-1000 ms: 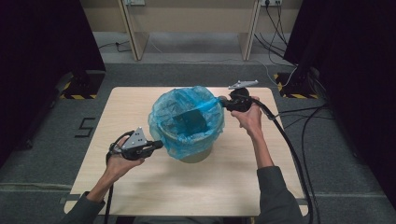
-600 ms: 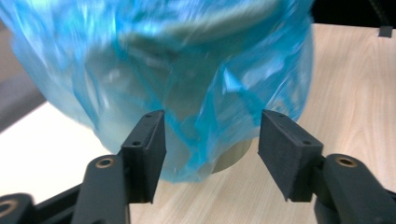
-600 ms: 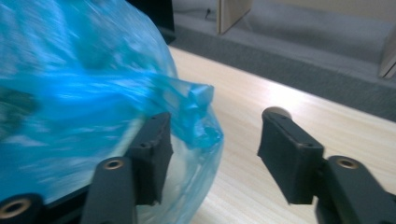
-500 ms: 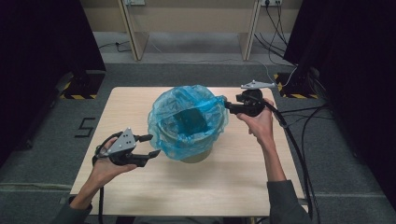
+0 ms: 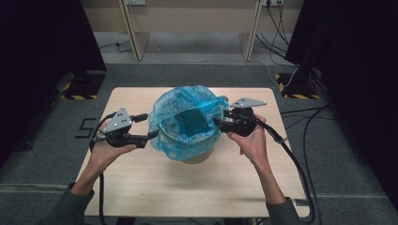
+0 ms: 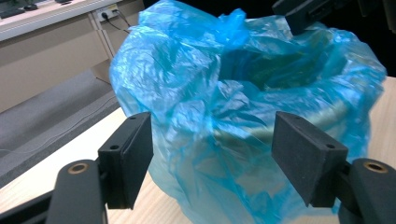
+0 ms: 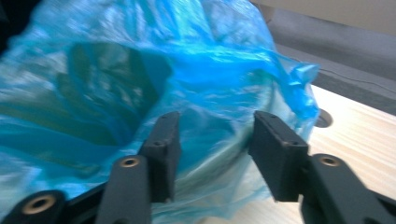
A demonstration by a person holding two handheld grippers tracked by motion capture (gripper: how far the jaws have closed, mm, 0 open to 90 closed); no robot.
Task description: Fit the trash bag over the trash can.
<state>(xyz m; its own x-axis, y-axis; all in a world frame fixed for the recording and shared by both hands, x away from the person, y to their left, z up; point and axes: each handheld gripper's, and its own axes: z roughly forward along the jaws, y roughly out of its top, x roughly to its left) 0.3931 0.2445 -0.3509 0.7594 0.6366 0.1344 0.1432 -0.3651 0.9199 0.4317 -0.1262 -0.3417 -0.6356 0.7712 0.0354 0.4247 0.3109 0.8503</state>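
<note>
1. Table (image 5: 141,187): light wood top, with a person's two forearms coming in from the near edge.
2. Blue bag (image 5: 187,122): thin crinkled plastic lining a round bin (image 5: 197,157) that stood at mid-table. The bag's top was puffed up loosely above the rim and its skirt draped down the outside; the mouth was open.
3. Bin: only a strip of its pale lower wall showed under the plastic, upright on the table.
4. Left gripper (image 5: 151,126): at the bag's left side, held level and pointing at it. Jaws had just been opening and stood wide. In the left gripper view, its pads (image 6: 130,156) framed the bag, with plastic between them but not pinched.
5. Right gripper (image 5: 218,123): at the bag's right rim, tips just at the plastic. Jaws had just been closing, part-way apart. In the right gripper view the bag film lay between the pads (image 7: 275,151), gap visible, no clamp seen.
</note>
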